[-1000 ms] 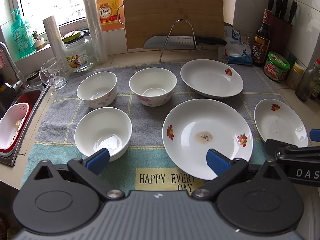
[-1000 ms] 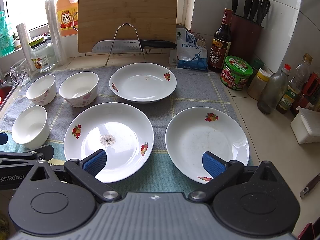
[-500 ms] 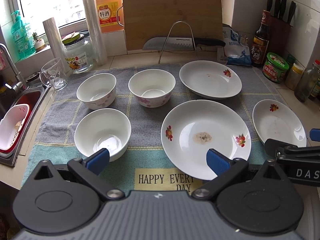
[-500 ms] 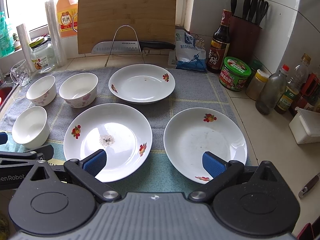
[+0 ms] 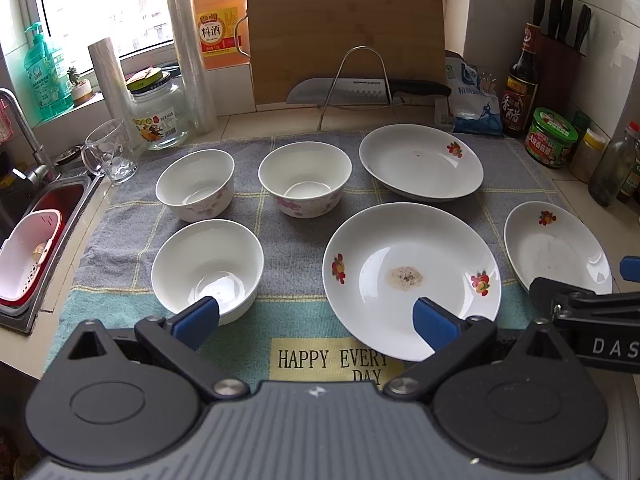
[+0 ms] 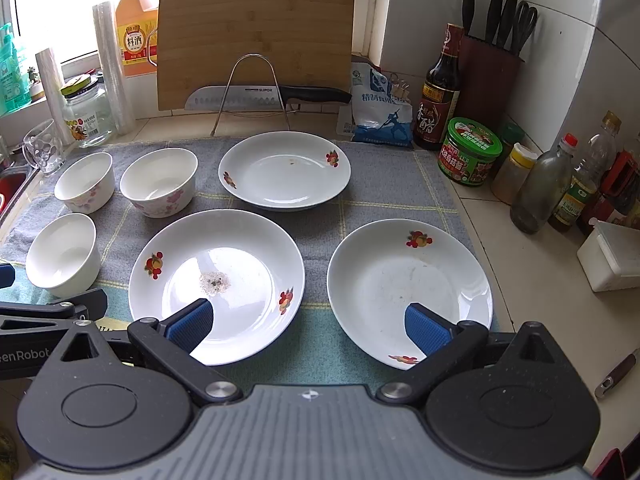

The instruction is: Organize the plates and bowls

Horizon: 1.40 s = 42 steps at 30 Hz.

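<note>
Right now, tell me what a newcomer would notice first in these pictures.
Six white dishes spread on a grey and teal towel: three bowls on the left, three fruit-printed plates to their right. The middle plate stands out with a speckled patch of residue at its centre. Behind them, a bamboo cutting board leans at the wall with a knife in front of it, while the left gripper and right gripper are open and empty.

Tiled desk [image 6: 532,280] carries a grey-teal towel [image 5: 296,240]; on the towel sit three bowls [image 5: 208,268] and three plates [image 5: 412,280], all apart.
</note>
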Each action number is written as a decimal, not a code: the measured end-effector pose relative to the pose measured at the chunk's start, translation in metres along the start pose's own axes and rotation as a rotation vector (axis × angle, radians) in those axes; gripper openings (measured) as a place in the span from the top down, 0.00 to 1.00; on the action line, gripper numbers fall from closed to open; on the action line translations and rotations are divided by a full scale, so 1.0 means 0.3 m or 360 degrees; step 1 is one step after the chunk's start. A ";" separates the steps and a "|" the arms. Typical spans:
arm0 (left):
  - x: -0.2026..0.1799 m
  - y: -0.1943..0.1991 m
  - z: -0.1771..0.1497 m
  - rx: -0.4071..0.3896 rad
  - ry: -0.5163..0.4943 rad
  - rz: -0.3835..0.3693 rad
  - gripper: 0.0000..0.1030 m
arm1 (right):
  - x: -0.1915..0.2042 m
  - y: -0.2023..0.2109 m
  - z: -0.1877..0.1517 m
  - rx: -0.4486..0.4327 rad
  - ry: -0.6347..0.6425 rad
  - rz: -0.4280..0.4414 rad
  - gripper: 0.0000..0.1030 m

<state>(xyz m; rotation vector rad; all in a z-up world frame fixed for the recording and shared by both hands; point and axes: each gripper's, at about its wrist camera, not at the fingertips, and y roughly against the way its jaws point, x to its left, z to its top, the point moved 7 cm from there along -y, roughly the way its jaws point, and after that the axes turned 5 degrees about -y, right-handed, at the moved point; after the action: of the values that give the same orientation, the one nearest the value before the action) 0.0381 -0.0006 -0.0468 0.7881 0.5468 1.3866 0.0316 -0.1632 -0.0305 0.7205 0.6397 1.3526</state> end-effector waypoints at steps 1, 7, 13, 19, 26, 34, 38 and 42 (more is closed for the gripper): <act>0.000 0.000 0.002 0.0001 0.0000 0.0000 0.01 | 0.000 0.000 0.000 0.0000 -0.0001 0.0000 0.00; -0.003 0.002 0.008 -0.0005 -0.0005 -0.0001 0.01 | -0.004 0.003 0.002 -0.0005 -0.0005 -0.0001 0.00; -0.004 0.003 0.009 -0.0007 -0.0004 -0.0003 0.01 | -0.008 0.006 0.005 -0.0011 -0.0005 -0.0006 0.00; -0.004 0.003 0.008 -0.0008 -0.0004 -0.0003 0.01 | -0.006 0.005 0.005 -0.0012 -0.0003 -0.0007 0.00; -0.009 0.002 0.015 -0.0009 -0.0003 -0.0012 0.01 | -0.007 0.003 0.012 -0.0019 0.0001 -0.0008 0.00; -0.015 -0.007 0.028 -0.0016 -0.0009 -0.0011 0.01 | -0.009 0.000 0.017 -0.0027 0.0004 -0.0007 0.00; -0.019 -0.011 0.034 -0.0019 -0.0012 -0.0024 0.01 | -0.015 -0.002 0.020 -0.0032 -0.0003 0.0002 0.00; -0.030 -0.012 0.039 -0.0031 -0.0034 -0.0024 0.01 | -0.022 -0.002 0.020 -0.0049 -0.0001 0.0005 0.00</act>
<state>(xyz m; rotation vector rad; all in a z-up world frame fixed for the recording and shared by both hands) 0.0483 -0.0113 -0.0431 0.7808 0.5210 1.3662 0.0359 -0.1703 -0.0270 0.6975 0.6164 1.3625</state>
